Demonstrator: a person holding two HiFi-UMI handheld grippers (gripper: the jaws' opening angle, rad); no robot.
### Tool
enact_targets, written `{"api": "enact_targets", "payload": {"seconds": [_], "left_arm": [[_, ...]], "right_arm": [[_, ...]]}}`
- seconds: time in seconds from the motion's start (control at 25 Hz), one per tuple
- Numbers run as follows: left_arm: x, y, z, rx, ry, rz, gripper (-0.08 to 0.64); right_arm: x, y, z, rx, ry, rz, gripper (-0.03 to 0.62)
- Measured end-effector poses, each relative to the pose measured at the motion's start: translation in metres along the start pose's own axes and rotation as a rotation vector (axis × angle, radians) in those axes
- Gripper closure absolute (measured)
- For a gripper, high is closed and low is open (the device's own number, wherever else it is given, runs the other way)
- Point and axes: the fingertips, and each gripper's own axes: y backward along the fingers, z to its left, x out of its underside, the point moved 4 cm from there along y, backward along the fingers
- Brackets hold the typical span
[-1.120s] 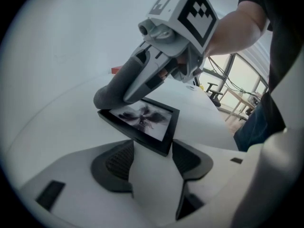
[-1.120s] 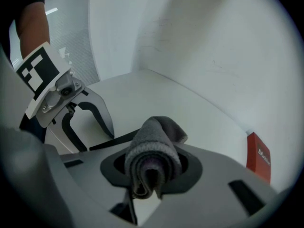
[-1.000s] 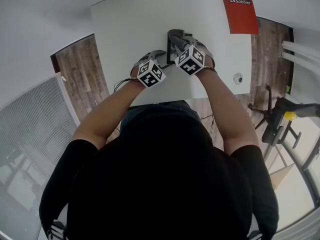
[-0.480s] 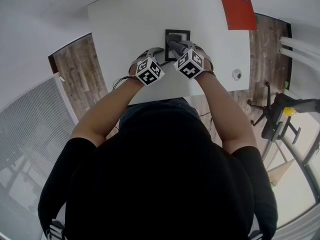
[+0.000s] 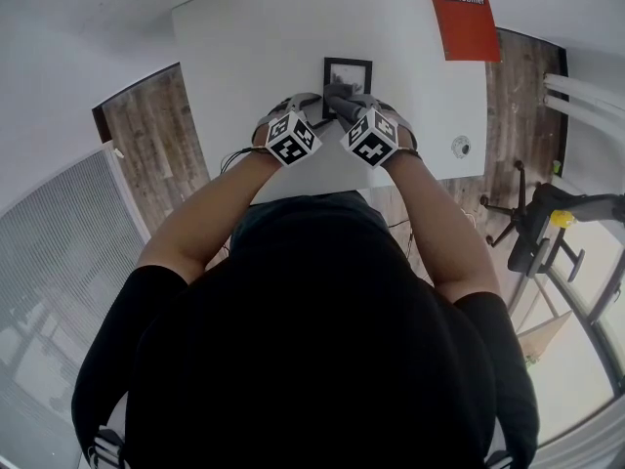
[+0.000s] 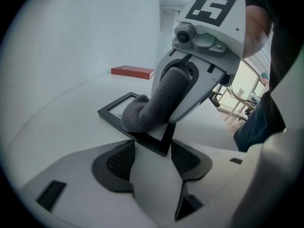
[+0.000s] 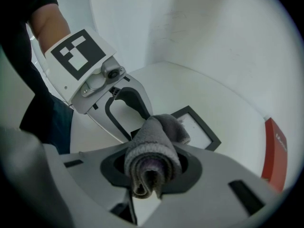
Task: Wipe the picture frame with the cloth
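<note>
A small black picture frame [image 5: 348,70] lies flat on the white table [image 5: 244,66]. My right gripper [image 5: 343,106] is shut on a folded grey cloth [image 5: 339,94], whose free end rests on the frame's near part [image 6: 142,113]. In the right gripper view the cloth [image 7: 153,144] bulges out between the jaws and hides the near half of the frame [image 7: 210,137]. My left gripper [image 5: 325,118] reaches in from the left. Its jaws stand narrowly apart, and the frame's near corner [image 6: 163,145] is wedged between the pads [image 6: 118,161]. The right gripper [image 6: 178,96] hangs above that corner.
A red booklet [image 5: 461,15] lies at the table's far right corner and also shows in the left gripper view [image 6: 133,71]. A small round fitting [image 5: 461,147] sits near the table's right front edge. A chair [image 5: 542,225] stands on the wooden floor to the right.
My right gripper has drawn back toward me with the cloth, and more of the frame's far part shows. The left gripper has stayed at the near corner.
</note>
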Motion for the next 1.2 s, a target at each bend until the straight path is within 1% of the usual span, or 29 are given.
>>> {"api": "enact_targets", "payload": {"seconds": [0.12,0.32,0.56,0.68,0.8,0.96,1.2], "left_arm": [[0.000,0.001,0.001,0.001,0.001,-0.002,0.320],[0.000,0.001,0.001,0.005,-0.002,-0.001,0.321],[-0.001,0.001,0.002,0.005,-0.007,0.000,0.321],[0.000,0.001,0.004,0.004,0.008,-0.003,0.339],[0.000,0.002,0.008,0.004,0.029,-0.011,0.379],[0.000,0.002,0.008,-0.004,0.015,-0.012,0.380],[0.001,0.002,0.007,-0.016,0.000,-0.012,0.380]], "right_arm": [[0.002,0.001,0.008,-0.035,0.002,0.013,0.488],[0.002,0.002,0.010,-0.053,-0.003,0.021,0.488],[0.001,0.004,0.008,-0.058,-0.011,0.018,0.488],[0.000,0.008,0.004,-0.052,-0.027,0.016,0.488],[-0.003,0.016,-0.006,-0.047,-0.053,0.011,0.488],[-0.008,0.027,-0.025,-0.030,-0.085,-0.012,0.486],[-0.012,0.041,-0.064,0.041,-0.156,-0.059,0.486]]}}
